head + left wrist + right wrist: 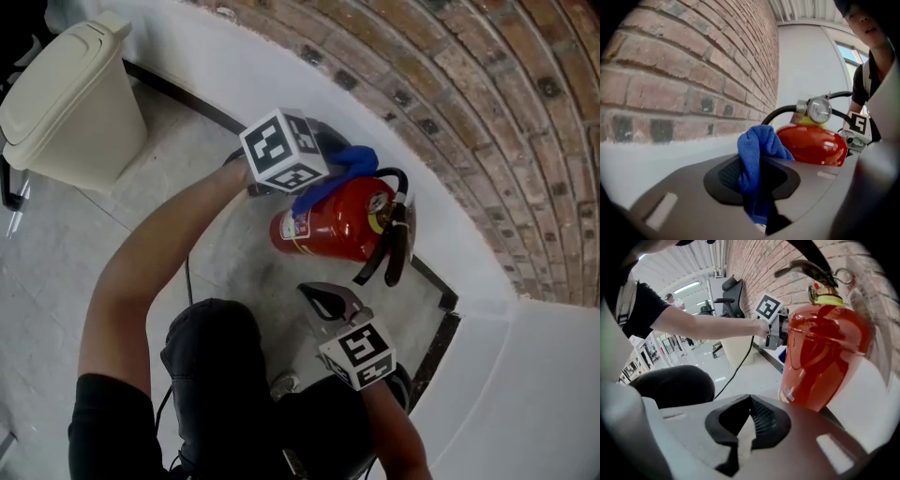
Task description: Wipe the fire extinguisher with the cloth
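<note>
The red fire extinguisher (342,220) stands on the floor against the brick wall, its black handle and hose toward the right in the head view. My left gripper (330,157) is shut on a blue cloth (339,169), which hangs at the extinguisher's upper shoulder. In the left gripper view the cloth (757,159) bunches between the pads, with the red tank (813,143) and its gauge (819,110) just beyond. My right gripper (330,302) hovers shut and empty a little in front of the tank (820,357). Its closed pads (761,420) hold nothing.
A cream lidded bin (70,103) stands at the far left. The brick wall (487,84) with its white base curves behind the extinguisher. A black floor strip (436,342) runs at the right. The person's knee (211,352) and a cable (187,277) lie below.
</note>
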`<move>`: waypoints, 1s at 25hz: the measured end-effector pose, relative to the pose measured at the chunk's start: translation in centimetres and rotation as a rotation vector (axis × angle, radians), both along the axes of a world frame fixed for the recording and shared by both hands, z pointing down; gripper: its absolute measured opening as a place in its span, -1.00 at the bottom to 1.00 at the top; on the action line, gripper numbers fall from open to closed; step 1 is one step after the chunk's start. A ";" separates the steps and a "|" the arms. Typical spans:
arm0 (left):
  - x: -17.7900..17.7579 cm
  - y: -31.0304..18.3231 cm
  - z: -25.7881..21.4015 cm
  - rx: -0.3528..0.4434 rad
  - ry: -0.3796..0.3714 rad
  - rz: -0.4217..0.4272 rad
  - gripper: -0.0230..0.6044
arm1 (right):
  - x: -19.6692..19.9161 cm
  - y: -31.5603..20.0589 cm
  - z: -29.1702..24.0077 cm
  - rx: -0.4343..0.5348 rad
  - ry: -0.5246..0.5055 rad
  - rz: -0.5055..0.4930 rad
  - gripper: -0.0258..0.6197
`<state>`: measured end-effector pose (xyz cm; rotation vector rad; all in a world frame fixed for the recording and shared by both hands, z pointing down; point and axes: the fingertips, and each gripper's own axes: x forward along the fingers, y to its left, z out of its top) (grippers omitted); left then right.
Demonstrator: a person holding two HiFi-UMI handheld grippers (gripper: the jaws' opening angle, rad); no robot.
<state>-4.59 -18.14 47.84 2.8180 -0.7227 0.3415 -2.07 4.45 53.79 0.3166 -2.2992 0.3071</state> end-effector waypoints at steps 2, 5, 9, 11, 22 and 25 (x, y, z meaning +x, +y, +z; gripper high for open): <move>0.4 -0.3 -1.9 0.029 0.003 0.026 -0.68 | 0.4 0.0 -0.3 0.004 -0.005 0.014 -0.91; 0.9 -0.3 -4.3 0.072 -0.006 0.067 -0.68 | 1.2 -0.1 -0.6 0.006 -0.004 0.032 -0.91; 2.2 -0.4 -6.4 0.125 -0.005 0.099 -0.68 | 1.8 -0.6 -1.3 0.013 -0.009 0.044 -0.91; 2.4 -0.9 -6.2 0.128 -0.009 0.096 -0.68 | 1.4 -0.7 -1.5 0.021 -0.023 0.042 -0.91; 2.6 -1.9 7.5 -0.060 -0.193 0.066 -0.69 | 2.3 0.4 0.0 -0.014 -0.028 0.052 -0.91; 2.5 -1.8 10.5 -0.102 -0.214 0.059 -0.69 | 2.6 0.4 0.5 -0.022 -0.022 0.064 -0.91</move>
